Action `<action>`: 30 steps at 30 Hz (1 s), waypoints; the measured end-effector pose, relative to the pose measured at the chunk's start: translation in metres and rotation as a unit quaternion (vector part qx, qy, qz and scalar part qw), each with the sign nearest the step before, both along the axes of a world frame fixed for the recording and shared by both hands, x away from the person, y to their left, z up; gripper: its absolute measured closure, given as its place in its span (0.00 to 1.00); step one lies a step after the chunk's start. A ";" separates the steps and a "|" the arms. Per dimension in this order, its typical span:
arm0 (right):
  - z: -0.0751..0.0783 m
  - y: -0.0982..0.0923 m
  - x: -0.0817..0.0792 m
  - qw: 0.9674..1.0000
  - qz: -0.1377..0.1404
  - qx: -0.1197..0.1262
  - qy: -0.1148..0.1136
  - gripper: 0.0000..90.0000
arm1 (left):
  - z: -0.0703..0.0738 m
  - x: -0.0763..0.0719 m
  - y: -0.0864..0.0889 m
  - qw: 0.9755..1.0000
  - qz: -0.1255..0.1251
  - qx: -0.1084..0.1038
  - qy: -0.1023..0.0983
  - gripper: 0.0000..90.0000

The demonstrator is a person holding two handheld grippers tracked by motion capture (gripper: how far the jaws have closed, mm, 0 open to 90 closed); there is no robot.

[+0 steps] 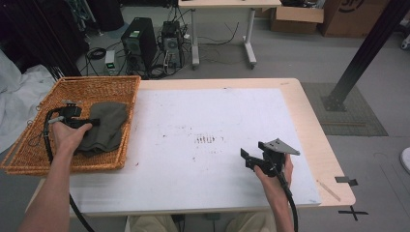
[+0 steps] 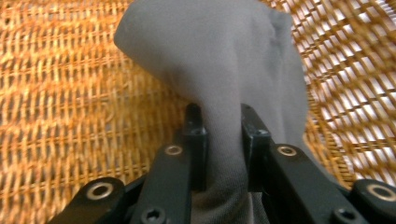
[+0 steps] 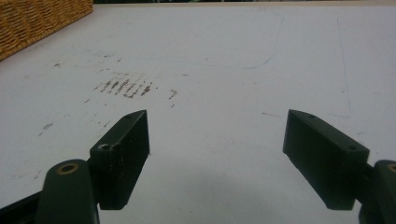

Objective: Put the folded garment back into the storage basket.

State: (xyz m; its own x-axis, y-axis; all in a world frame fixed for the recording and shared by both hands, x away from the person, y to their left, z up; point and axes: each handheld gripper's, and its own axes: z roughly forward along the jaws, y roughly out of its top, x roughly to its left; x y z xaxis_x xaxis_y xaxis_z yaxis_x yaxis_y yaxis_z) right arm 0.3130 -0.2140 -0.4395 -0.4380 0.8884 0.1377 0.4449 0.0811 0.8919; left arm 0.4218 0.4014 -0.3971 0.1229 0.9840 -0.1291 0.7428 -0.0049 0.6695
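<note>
**Grey cloth pinched in the basket, right hand waiting**

Here, the left gripper [image 2: 222, 123] has its jaws closed narrow on a fold of the grey cloth [image 1: 104, 126], which lies in the wicker basket [image 1: 29, 159] at the left end of the table [image 1: 309, 116]. In the left gripper view the fabric rises between the two black jaws and drapes away over the weave. The right gripper [image 3: 217, 158] hovers low over the white table surface with its jaws wide apart and nothing between them, well apart from the basket.

What could go wrong: the pinch takes only a thin fold, so the cloth may slip out if it is lifted quickly. The cloth could also drag on the rough weave or catch on the rim as it comes out, and that might tug the light basket along with it. The left gripper's cable, trailing near the basket's edge, could snag there too.

No brand, label or legible writing can be made out on the cloth, basket or table; the dark marks on the white surface are scuffs, not letters.
</note>
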 end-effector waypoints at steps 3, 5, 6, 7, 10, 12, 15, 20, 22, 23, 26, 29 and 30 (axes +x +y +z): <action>0.000 0.000 -0.001 1.000 0.000 -0.002 0.001 0.26 | -0.001 0.001 -0.002 0.999 0.009 0.038 0.009 0.61; -0.001 -0.001 -0.001 1.000 0.001 -0.002 0.002 0.26 | -0.002 0.001 -0.002 0.999 0.020 0.045 0.019 0.43; -0.001 -0.001 -0.001 1.000 0.001 -0.003 0.004 0.26 | -0.002 0.001 -0.002 0.998 0.036 0.047 0.022 0.37; -0.001 -0.001 -0.001 1.000 0.001 -0.003 0.004 0.26 | -0.001 0.001 -0.002 0.997 0.053 0.050 0.027 0.31; -0.002 0.000 -0.002 1.000 0.003 -0.003 0.004 0.26 | 0.006 0.000 -0.003 0.995 0.083 0.062 0.011 0.22; -0.003 0.000 -0.002 1.000 0.002 -0.003 0.005 0.26 | 0.012 -0.003 -0.003 0.996 0.069 0.049 -0.013 0.23; -0.003 0.000 -0.002 1.000 0.003 -0.003 0.005 0.26 | 0.023 -0.005 -0.005 0.997 0.064 0.030 -0.037 0.26; -0.002 0.002 -0.002 1.000 0.006 -0.001 0.004 0.26 | 0.046 -0.006 -0.027 0.996 0.034 0.005 -0.083 0.26; -0.002 0.002 -0.002 1.000 0.007 -0.002 0.002 0.26 | 0.056 -0.007 -0.044 0.995 0.013 0.003 -0.103 0.26; -0.002 0.003 -0.002 1.000 0.007 -0.001 0.002 0.26 | 0.061 -0.008 -0.055 0.993 0.001 0.003 -0.115 0.25; -0.002 0.003 -0.002 1.000 0.007 -0.001 0.002 0.25 | 0.076 -0.009 -0.088 0.989 -0.031 0.011 -0.144 0.23; -0.003 0.002 -0.003 1.000 0.005 -0.002 0.005 0.25 | 0.087 -0.012 -0.120 0.984 -0.059 0.000 -0.167 0.21; -0.003 0.001 -0.003 1.000 0.005 -0.002 0.006 0.25 | 0.089 -0.013 -0.130 0.983 -0.067 -0.002 -0.173 0.21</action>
State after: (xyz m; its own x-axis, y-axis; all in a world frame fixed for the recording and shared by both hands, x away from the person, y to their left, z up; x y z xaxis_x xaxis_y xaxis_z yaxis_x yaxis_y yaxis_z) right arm 0.3104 -0.2128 -0.4429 -0.4457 0.8844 0.1387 0.4542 0.0899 0.8864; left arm 0.4087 0.2714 -0.3080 0.2879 0.9557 -0.0610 0.4641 -0.0835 0.8818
